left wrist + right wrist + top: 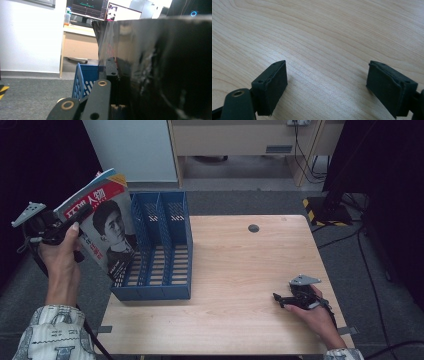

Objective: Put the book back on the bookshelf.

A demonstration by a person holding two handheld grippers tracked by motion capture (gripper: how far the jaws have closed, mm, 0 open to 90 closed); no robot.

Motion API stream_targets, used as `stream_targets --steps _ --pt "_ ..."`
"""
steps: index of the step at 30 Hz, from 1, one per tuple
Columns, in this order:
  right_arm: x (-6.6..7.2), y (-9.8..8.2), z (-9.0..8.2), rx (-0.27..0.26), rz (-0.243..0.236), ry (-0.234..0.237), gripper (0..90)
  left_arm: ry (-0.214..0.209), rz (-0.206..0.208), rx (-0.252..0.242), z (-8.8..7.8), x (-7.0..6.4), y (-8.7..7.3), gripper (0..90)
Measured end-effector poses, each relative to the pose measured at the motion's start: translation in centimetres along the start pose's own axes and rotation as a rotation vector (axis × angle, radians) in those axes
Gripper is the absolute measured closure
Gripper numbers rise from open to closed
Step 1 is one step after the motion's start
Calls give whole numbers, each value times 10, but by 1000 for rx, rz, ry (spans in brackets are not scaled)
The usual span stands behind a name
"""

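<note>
A magazine [107,227] with a portrait cover and red lettering is held tilted in the air, just left of a blue three-slot file rack [160,250]. My left gripper [80,215] is shut on its left edge. In the left gripper view the magazine's dark glossy cover [162,70] is pinched at my jaws [116,72], and the rack's mesh wall [85,80] stands below. My right gripper [280,301] rests near the front right of the wooden table [240,270]. It is open [327,82], with bare wood between its pads.
The rack stands at the table's left edge. A round cable hole [253,228] sits near the far edge. Beyond the table are a wooden desk [240,140], loose cables and a yellow-black striped base [320,210] on the floor. Monitors [87,7] stand on the desk.
</note>
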State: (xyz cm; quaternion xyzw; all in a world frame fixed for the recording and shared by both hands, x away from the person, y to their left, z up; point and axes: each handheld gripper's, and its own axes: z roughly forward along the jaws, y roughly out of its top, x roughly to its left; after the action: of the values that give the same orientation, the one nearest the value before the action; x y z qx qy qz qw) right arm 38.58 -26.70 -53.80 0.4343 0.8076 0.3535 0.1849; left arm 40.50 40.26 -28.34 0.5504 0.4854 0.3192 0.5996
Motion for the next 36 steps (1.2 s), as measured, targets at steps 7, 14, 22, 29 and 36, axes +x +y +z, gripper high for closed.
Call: stream_targets --steps 7,14,22,29,36 --pt "0 0 0 0 0 0 169 0 -1 -26 -1 0 -6 863" --pt "0 0 0 0 0 0 169 -1 6 -25 1 0 -14 863" --pt "0 0 0 0 0 0 169 -1 2 -43 0 0 -22 863" --pt "0 0 0 0 0 0 169 3 -6 -57 -3 0 -26 863" --pt "0 0 0 -1 -2 0 169 5 -8 -57 -4 3 -30 863"
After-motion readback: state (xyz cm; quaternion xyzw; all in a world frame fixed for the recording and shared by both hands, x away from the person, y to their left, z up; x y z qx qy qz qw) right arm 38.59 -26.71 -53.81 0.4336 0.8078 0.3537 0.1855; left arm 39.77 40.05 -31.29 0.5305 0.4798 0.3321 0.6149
